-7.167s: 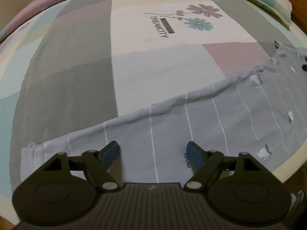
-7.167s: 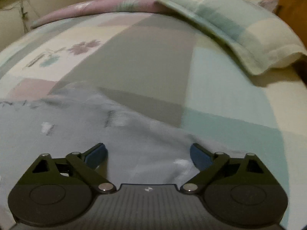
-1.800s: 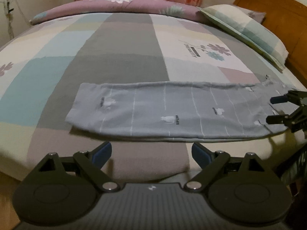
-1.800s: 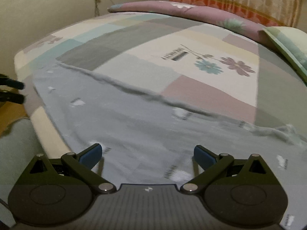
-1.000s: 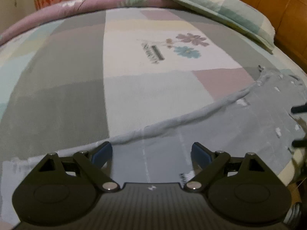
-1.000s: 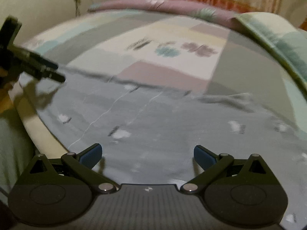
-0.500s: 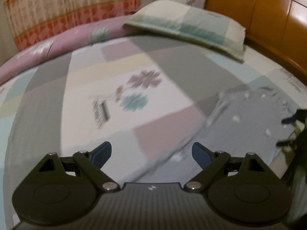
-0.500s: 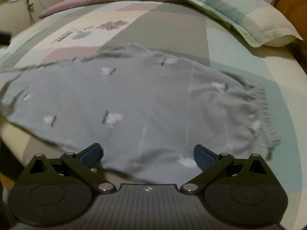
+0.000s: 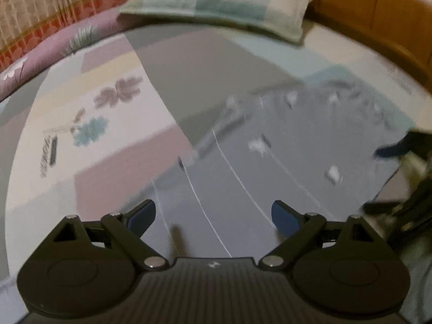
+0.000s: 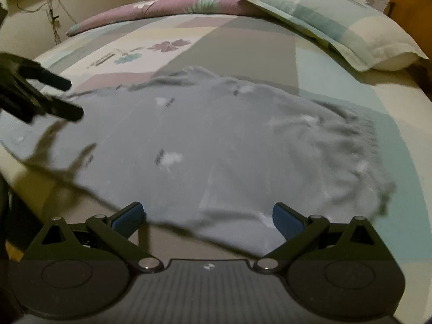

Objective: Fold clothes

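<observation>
A grey garment [image 9: 283,156] with thin white stripes and small white prints lies flat on the patchwork bed sheet [image 9: 172,64]. In the right wrist view the same grey garment [image 10: 216,145] has its gathered waistband at the right. My left gripper [image 9: 213,216] hovers open over the garment's striped part, nothing between its blue pads. My right gripper [image 10: 208,216] is open above the garment's near edge, empty. The left gripper [image 10: 64,97] also shows at the left of the right wrist view, the right gripper [image 9: 378,178] at the right edge of the left wrist view.
A checked pillow [image 10: 337,24] lies at the head of the bed, a purple rolled quilt [image 10: 151,10] along the far side. A wooden headboard [image 9: 378,8] rises at the right. A curtain [image 9: 40,5] hangs behind. The bed's front edge [image 10: 32,189] drops off near the grippers.
Both grippers have swung toward the garment's waist end. The left one has come lower over the striped cloth; it now shows in the right wrist view. Both stay open.
</observation>
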Available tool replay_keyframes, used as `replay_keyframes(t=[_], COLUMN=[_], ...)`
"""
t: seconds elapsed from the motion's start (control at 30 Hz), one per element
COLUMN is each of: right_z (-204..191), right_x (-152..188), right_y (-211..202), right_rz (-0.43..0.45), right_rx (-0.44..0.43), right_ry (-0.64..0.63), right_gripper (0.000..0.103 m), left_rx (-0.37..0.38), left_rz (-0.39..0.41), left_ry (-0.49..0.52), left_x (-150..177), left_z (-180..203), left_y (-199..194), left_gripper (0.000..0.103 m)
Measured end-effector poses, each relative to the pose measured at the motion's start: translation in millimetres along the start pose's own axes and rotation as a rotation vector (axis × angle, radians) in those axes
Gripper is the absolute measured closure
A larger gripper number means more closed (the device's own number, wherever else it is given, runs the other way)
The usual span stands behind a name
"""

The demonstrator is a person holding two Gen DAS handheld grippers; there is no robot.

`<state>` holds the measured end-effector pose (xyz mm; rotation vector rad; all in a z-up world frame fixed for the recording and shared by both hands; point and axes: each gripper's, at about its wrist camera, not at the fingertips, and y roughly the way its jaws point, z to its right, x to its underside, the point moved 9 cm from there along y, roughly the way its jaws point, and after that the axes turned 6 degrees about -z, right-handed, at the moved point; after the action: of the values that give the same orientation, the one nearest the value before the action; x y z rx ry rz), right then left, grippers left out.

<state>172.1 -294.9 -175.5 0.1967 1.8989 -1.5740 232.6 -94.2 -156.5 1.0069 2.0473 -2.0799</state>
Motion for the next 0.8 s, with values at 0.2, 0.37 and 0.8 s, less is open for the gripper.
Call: replay_keyframes(t=[0.2, 0.37, 0.8], right_z=[28.0, 60.2, 73.6], right_x=[-35.8, -65.2, -42.7], right_y=[-19.2, 15.6, -3.2], right_rz=[0.116, 0.13, 0.069], right_rx=[0.005, 0.023, 0.058], right_ry=[0.046, 0.12, 0.105], right_gripper=[0.0, 0.0, 0.002], left_rx=[0.032, 0.051, 0.045], left_rz=[-0.058, -0.064, -0.048], left_ry=[-0.023, -0.058, -0.075], left_x=[15.9, 17.1, 20.0], left_z=[16.4, 16.0, 18.4], left_y=[14.9, 15.4, 15.6], left_gripper=[0.01, 0.01, 0.003])
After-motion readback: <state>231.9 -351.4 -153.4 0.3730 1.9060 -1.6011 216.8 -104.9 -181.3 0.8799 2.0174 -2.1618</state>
